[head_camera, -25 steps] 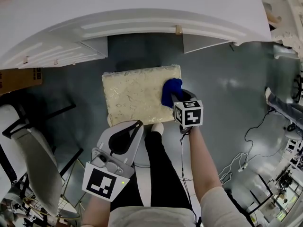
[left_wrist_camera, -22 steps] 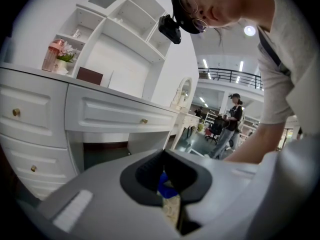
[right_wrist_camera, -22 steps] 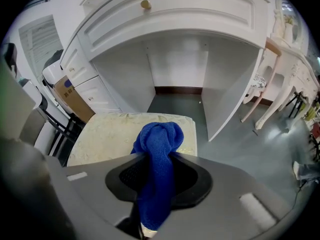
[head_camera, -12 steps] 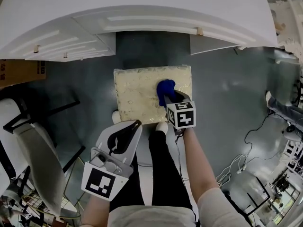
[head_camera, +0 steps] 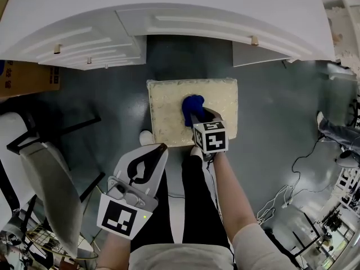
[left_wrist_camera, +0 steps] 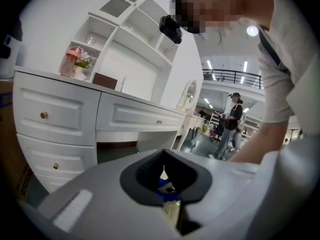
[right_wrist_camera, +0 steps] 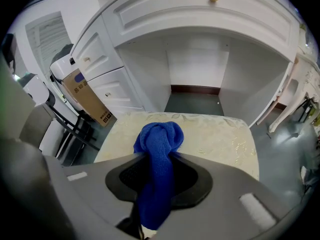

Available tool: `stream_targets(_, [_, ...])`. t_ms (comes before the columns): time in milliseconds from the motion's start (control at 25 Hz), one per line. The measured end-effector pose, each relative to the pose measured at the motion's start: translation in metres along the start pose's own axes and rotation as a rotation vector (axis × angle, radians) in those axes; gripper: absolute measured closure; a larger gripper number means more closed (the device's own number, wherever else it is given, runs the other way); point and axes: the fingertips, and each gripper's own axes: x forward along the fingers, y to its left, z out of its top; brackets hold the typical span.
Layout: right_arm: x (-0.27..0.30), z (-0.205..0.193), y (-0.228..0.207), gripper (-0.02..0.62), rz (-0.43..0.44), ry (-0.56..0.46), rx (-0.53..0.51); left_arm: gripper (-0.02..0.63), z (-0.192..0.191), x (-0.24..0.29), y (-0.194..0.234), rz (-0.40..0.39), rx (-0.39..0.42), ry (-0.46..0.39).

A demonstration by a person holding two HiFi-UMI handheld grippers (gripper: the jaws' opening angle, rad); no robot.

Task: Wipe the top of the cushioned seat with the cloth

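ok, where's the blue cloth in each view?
Head view: cloth at centre, on the cushioned seat, at the right gripper's tip.
Left gripper view: only a blue sliver low centre, in the slit between the jaws; probably the cloth.
Right gripper view: centre, clamped in the right gripper.
Shared landmark: white dresser behind the seat.

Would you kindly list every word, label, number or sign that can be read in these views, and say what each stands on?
No text can be read here.
Cardboard box: dark print on its side, too small and blurred to read.
Cubes on the left gripper and the right gripper: black-and-white square markers only, no words or numbers.
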Motion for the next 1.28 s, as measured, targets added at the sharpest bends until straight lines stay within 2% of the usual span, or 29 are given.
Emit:
stream_targets(680, [0.018, 0.012, 0.076, 0.486, 0.054, -0.01, -0.023, 0.606, -0.01, -0.039, 0.03, 0.035, -0.023, -0.014])
stream_targets(1280, [0.029, 0.021, 0.121, 0.485, 0.097, -0.023, -0.038, 0.606, -0.02, -0.059, 0.05, 0.065, -0.046, -0.02])
